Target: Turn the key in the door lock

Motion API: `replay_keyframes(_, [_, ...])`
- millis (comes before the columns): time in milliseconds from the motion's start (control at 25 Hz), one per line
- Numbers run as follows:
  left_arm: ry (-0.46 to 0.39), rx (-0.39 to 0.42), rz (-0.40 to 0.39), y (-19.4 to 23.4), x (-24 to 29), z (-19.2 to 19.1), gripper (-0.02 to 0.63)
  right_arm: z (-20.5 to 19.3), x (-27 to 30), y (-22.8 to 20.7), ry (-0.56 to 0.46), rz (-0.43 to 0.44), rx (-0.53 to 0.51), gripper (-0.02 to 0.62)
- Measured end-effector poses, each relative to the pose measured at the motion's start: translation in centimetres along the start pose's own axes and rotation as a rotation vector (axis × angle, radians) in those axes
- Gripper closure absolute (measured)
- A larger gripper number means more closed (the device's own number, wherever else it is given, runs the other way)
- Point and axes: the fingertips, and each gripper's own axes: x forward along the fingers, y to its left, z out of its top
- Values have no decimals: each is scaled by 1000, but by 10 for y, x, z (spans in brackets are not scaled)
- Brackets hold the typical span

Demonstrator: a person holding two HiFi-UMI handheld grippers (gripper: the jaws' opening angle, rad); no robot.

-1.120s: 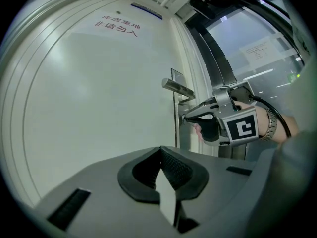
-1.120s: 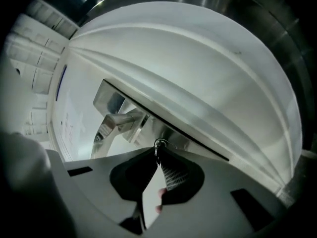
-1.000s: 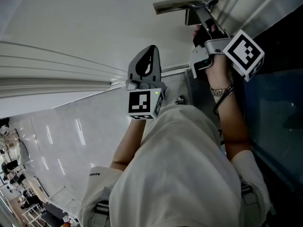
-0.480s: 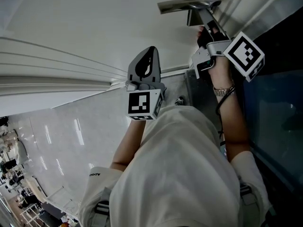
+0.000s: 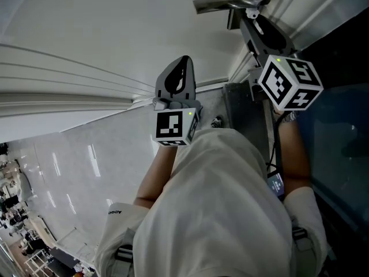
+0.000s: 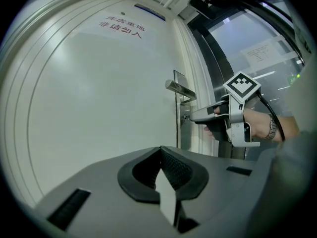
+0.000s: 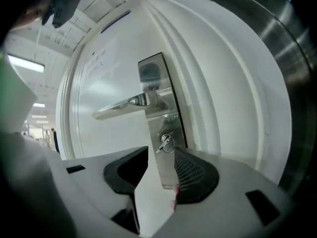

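Note:
A small silver key (image 7: 166, 142) sits in the lock cylinder of a steel plate (image 7: 157, 90) on the white door (image 5: 115, 22), below the lever handle (image 7: 126, 104). My right gripper (image 7: 161, 152) points level at the lock. Its jaws have just been opening and now stand apart on either side of the key without touching it. In the left gripper view the right gripper (image 6: 194, 117) noses up to the lock under the handle (image 6: 179, 89). My left gripper (image 5: 180, 62) hangs still in front of the door, shut and empty.
The door's ribbed frame (image 5: 69, 88) runs along the left. A dark glass panel (image 5: 340, 126) stands right of the lock edge. The glossy tiled floor (image 5: 69, 172) lies below. Red lettering (image 6: 121, 26) marks the upper door.
The right gripper has rolled about its own axis, so its marker cube now faces the head camera. Its jaws have opened and let go of the key. The left gripper has not moved.

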Motion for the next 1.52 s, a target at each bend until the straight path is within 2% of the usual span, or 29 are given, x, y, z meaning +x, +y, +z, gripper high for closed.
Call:
replay_keyframes(240, [-6, -4, -2, 0, 0, 0, 600, 5, -4, 0, 36, -119, -503, 453])
replay_keyframes(560, [-16, -10, 0, -1, -2, 4, 600, 4, 4, 10, 112, -195, -1087, 451])
replay_keyframes(840, [-13, -6, 7, 3, -5, 3, 600, -8, 14, 11, 179, -235, -1440, 453])
replay_keyframes(960, [-12, -6, 10, 5, -6, 4, 600, -11, 14, 8, 183, -251, -1527, 453])
replay_keyframes(1160, [-16, -3, 1, 3, -5, 6, 600, -10, 18, 5, 190, -267, -1593, 457])
replay_keyframes(1240, [-16, -3, -3, 2, -4, 6, 600, -8, 19, 5, 182, -283, -1610, 492])
replay_keyframes(1360, [-8, -2, -7, 2, -3, 2, 600, -7, 19, 4, 161, -314, -1586, 499])
replay_keyframes(1520, [-3, -4, -6, 5, -3, 2, 600, -2, 20, 5, 146, -337, -1466, 499])
